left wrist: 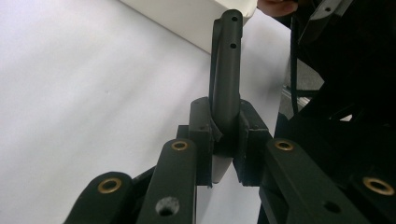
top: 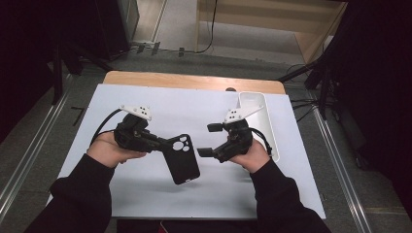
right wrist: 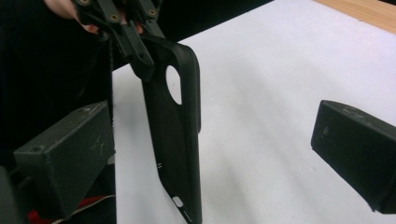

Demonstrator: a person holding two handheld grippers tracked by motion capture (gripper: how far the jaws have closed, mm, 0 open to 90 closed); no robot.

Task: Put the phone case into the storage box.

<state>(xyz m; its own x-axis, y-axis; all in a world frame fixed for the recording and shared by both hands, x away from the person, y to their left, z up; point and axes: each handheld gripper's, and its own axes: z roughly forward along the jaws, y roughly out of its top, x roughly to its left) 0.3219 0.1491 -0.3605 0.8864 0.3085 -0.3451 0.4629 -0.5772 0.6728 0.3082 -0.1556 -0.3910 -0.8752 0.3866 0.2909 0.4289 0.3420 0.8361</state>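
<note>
A black phone case [top: 182, 160] with a camera cut-out hangs a little above the white mat [top: 145, 194], its long end pointing toward the person. My left gripper [top: 165, 144] is shut on the case's top edge beside the cut-out; in the left gripper view the case [left wrist: 226, 70] stands edge-on between the pressed jaws of this gripper [left wrist: 223, 140]. My right gripper [top: 209, 140] is open just right of the case, jaws wide apart. In the right gripper view the case [right wrist: 175, 140] hangs ahead between the spread pads of that gripper [right wrist: 210, 149], touching neither.
A long white tray [top: 265, 121] lies along the mat's right edge behind the right hand. A wooden table edge [top: 194, 80] shows beyond the mat. Dark stands and cables flank the table.
</note>
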